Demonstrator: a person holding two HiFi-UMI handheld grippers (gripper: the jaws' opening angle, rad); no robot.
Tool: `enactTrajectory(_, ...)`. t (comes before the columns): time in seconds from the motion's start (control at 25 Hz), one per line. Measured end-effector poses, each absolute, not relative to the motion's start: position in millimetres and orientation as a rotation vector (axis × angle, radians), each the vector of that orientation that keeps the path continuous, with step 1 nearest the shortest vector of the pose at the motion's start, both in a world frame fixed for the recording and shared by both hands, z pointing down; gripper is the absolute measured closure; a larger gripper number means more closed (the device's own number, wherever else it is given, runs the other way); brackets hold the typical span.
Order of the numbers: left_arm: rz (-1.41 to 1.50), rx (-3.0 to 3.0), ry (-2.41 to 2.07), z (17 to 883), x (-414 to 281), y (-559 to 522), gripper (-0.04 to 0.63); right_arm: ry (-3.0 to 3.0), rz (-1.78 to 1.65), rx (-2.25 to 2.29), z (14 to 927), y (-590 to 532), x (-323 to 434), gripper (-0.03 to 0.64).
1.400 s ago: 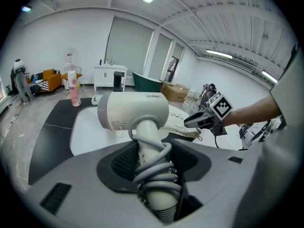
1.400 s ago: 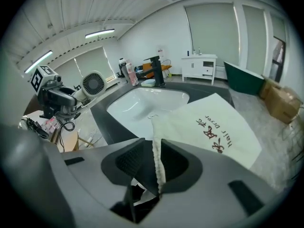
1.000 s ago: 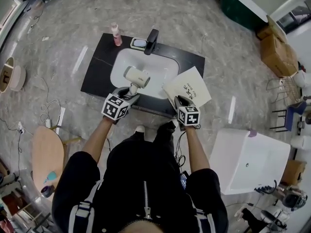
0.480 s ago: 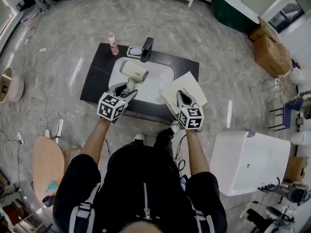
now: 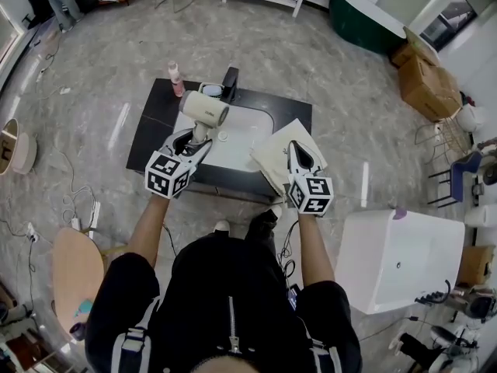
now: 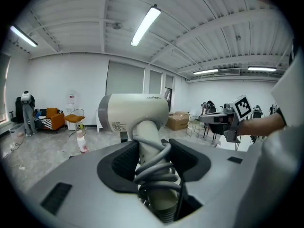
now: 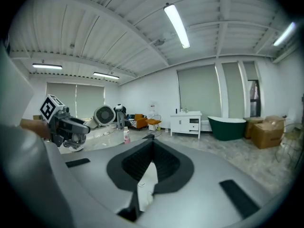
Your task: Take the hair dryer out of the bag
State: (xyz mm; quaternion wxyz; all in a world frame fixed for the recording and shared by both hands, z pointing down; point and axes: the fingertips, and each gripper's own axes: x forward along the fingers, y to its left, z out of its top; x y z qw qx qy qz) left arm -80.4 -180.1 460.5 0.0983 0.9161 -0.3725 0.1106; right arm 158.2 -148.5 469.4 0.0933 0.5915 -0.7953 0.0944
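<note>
Cream hair dryer point(image 5: 204, 107) | your left gripper point(image 5: 192, 137) clamps its handle, head up over the sink point(image 5: 247, 130); your right gripper point(image 5: 300, 155) pinches the white bag point(image 5: 273, 152) | only left gripper view shows the cord point(image 6: 154, 167) coiled round the handle

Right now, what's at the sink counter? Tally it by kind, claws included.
Hair dryer: 1
Bag: 1
Pink bottle: 1
Faucet: 1
Small dish: 1
Claws: 2, left claw and right claw
Total: 7
</note>
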Motion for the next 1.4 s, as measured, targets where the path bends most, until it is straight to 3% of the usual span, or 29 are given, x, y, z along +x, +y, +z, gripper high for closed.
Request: enactTrajectory(1.4,0.25,2.746,-1.084,450.0,-77.4,-198.8,0.37,-2.317,0.135,1.891,441.2,-131.3,167.6,0.609)
